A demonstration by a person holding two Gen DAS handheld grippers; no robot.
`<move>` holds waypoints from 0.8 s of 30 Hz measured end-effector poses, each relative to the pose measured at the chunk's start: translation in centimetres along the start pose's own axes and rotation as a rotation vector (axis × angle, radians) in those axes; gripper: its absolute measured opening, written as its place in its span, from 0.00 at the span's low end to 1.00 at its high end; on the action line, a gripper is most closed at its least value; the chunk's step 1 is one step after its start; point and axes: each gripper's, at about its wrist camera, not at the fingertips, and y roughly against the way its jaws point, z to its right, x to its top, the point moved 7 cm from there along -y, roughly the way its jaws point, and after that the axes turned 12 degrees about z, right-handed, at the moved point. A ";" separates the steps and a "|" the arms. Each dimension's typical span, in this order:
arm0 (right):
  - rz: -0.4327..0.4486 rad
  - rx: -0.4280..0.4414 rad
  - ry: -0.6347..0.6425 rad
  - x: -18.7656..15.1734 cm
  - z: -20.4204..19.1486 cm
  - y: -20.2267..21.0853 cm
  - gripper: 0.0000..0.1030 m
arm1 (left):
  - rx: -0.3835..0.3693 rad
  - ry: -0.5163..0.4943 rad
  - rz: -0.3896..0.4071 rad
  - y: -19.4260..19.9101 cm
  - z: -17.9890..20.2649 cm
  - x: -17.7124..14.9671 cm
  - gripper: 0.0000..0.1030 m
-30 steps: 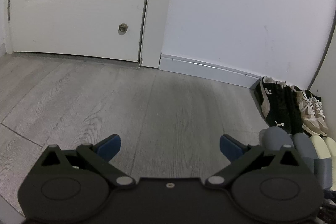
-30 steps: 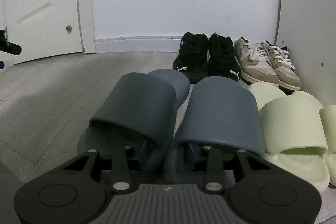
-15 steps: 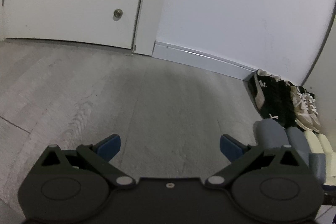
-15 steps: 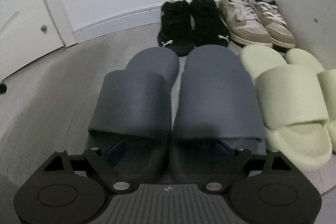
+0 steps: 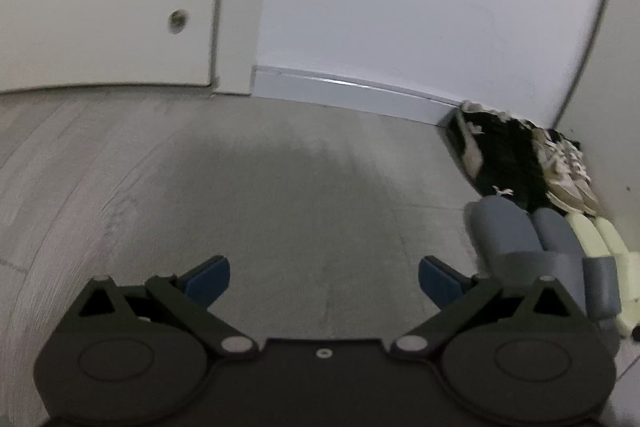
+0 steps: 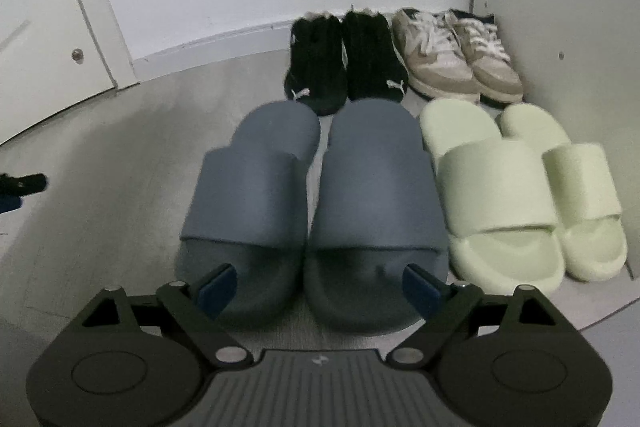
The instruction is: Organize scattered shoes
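We judge the job nearly done: our right gripper [image 6: 316, 285], jaws opening and empty, hangs above the slate-blue foam slides [image 6: 316, 211] paired beside pale-green slides [image 6: 520, 195], left gripper [image 5: 324, 281] spread.

Floor [image 5: 280, 187] left of the blue slides [image 6: 312, 195] is open. Far-right corner is packed: slides, green slides [image 6: 520, 187], black shoes [image 6: 344, 63], sneakers [image 6: 456, 55], side wall [image 6: 560, 7].

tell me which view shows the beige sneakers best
The right wrist view. The beige sneakers sit whole and side by side in the far corner, laces visible, behind the green slides. The left wrist view catches them only small, blurred and side-on at the right edge, partly hidden behind the black shoes.
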 end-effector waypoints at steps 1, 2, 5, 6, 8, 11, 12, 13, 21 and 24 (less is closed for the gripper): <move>0.005 0.006 0.016 0.6 -0.3 0.5 0.89 | -0.010 -0.006 0.008 0.3 0.3 0.2 0.99; 0.006 0.013 0.039 1.3 -0.8 1.2 0.89 | -0.021 -0.012 0.017 0.6 0.6 0.3 0.99; 0.002 0.034 0.103 2.8 -2.0 2.9 0.94 | -0.049 -0.038 0.069 2.9 1.7 1.3 0.99; 0.014 0.052 0.132 3.8 -2.9 4.4 0.97 | -0.058 -0.052 0.101 4.6 2.2 1.8 0.99; 0.023 0.070 0.161 5.3 -4.3 6.9 1.00 | -0.065 -0.072 0.139 7.0 2.9 2.4 0.99; 0.030 0.066 0.175 7.1 -6.2 10.4 1.00 | -0.073 -0.109 0.210 12.0 3.9 3.7 0.99; 0.036 0.062 0.176 7.5 -6.5 11.0 1.00 | -0.063 -0.114 0.246 14.2 4.2 4.3 0.99; 0.061 0.057 0.173 8.3 -7.2 12.2 1.00 | -0.037 -0.114 0.269 15.9 4.0 4.7 0.99; 0.294 0.091 0.138 10.7 -11.4 18.7 1.00 | 0.179 -0.122 0.388 27.4 2.1 5.8 0.99; 0.402 0.104 0.161 10.3 -13.1 20.1 1.00 | 0.225 -0.061 0.376 29.6 1.6 6.0 0.99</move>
